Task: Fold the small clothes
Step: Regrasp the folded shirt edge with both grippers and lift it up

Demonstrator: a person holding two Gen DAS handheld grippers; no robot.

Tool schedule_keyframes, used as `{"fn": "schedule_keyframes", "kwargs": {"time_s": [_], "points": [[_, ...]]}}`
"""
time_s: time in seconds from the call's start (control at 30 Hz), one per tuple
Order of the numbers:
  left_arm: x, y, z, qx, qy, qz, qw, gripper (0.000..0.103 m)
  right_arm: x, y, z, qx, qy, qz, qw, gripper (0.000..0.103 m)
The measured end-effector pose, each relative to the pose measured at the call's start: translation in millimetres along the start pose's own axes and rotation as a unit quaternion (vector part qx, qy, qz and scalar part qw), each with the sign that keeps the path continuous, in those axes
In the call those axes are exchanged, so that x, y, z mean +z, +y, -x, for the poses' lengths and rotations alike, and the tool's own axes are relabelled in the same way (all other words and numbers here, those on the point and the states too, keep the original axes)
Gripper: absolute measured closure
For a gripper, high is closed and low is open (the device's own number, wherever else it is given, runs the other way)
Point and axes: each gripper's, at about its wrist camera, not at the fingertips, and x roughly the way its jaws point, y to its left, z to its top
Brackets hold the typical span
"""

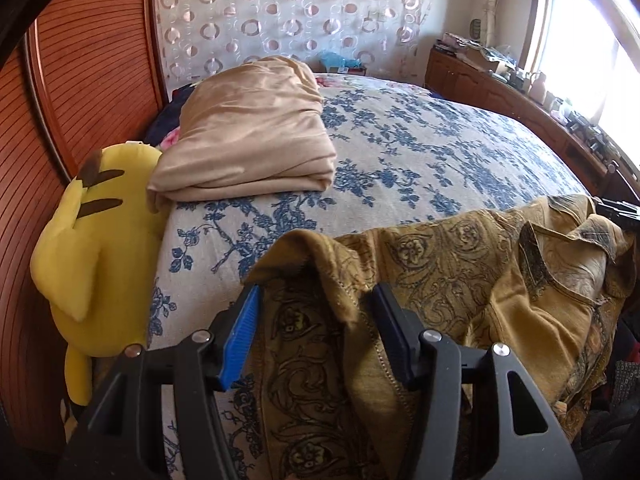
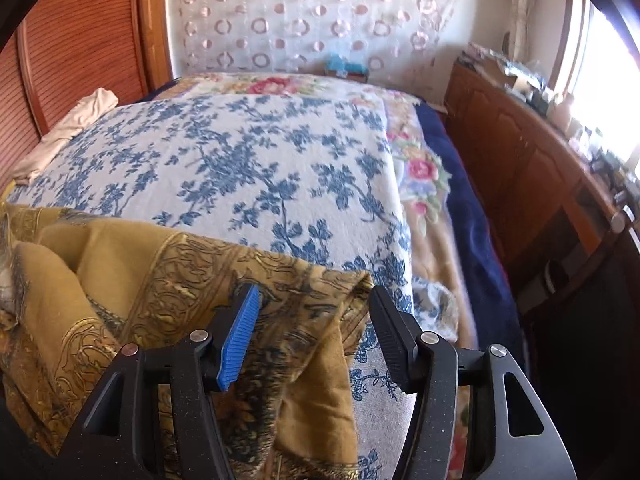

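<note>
Mustard paisley shirt (image 1: 460, 272) lies crumpled on the bed (image 1: 400, 152) near edge | its length spans between our hands | left gripper (image 1: 316, 308) and right gripper (image 2: 314, 308) each half-open, a shirt end between the pads, unclamped | we judge both equally near.

shirt (image 1: 460, 264) lies on bed's (image 1: 400, 152) near edge, folded blanket (image 1: 248, 140) behind.

Light: bright daylight from window (image 1: 592, 40) at right, blown out | Edges: strong fisheye bend, dark corners | Blur: right view's bed (image 2: 248, 168) slightly smeared
</note>
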Motion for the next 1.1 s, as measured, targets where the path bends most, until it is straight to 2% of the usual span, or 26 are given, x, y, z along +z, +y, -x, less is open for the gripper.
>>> {"fn": "schedule_keyframes", "kwargs": {"time_s": [0.27, 0.57, 0.67, 0.77, 0.83, 0.87, 0.93, 0.97, 1.0, 1.1], "points": [[1.3, 13.1, -4.6, 0.013, 0.003, 0.010, 0.9999, 0.045, -0.9, -8.0, -8.5, 0.013, 0.013, -0.015, 1.000, 0.039], [8.3, 16.7, -9.4, 0.010, 0.007, 0.005, 0.9999, 0.044, 0.4, -9.3, -11.4, 0.027, 0.018, -0.009, 0.999, 0.039], [9.9, 16.7, -10.6, 0.004, 0.008, 0.005, 0.9999, 0.044, -0.3, -7.1, -10.9, 0.035, 0.014, -0.001, 0.999, 0.047], [11.1, 13.7, -11.9, 0.002, 0.008, -0.002, 1.0000, 0.045, -0.9, -1.1, -8.7, 0.051, 0.011, 0.011, 0.999, 0.069], [11.0, 9.8, -11.7, -0.003, 0.005, -0.011, 0.9999, 0.055, -1.4, 5.9, -6.8, 0.065, 0.011, 0.022, 0.998, 0.091], [10.9, 7.7, -11.4, -0.008, 0.003, -0.017, 0.9998, 0.059, -1.8, 9.0, -6.3, 0.069, 0.010, 0.026, 0.997, 0.093], [9.3, 3.4, -10.0, -0.020, 0.000, -0.030, 0.9994, 0.076, -2.2, 11.2, -4.0, 0.087, 0.007, 0.029, 0.996, 0.097], [9.2, 1.9, -9.4, -0.023, -0.001, -0.032, 0.9992, 0.080, -2.0, 11.0, -2.9, 0.090, 0.005, 0.028, 0.996, 0.098], [8.9, 0.8, -8.0, -0.028, -0.002, -0.032, 0.9991, 0.091, -1.8, 10.9, -0.7, 0.090, 0.002, 0.025, 0.996, 0.098], [9.1, -4.8, 0.6, -0.029, -0.012, -0.035, 0.9989, 0.097, 0.0, 12.0, 15.4, 0.092, -0.023, 0.019, 0.995, 0.099]]}}
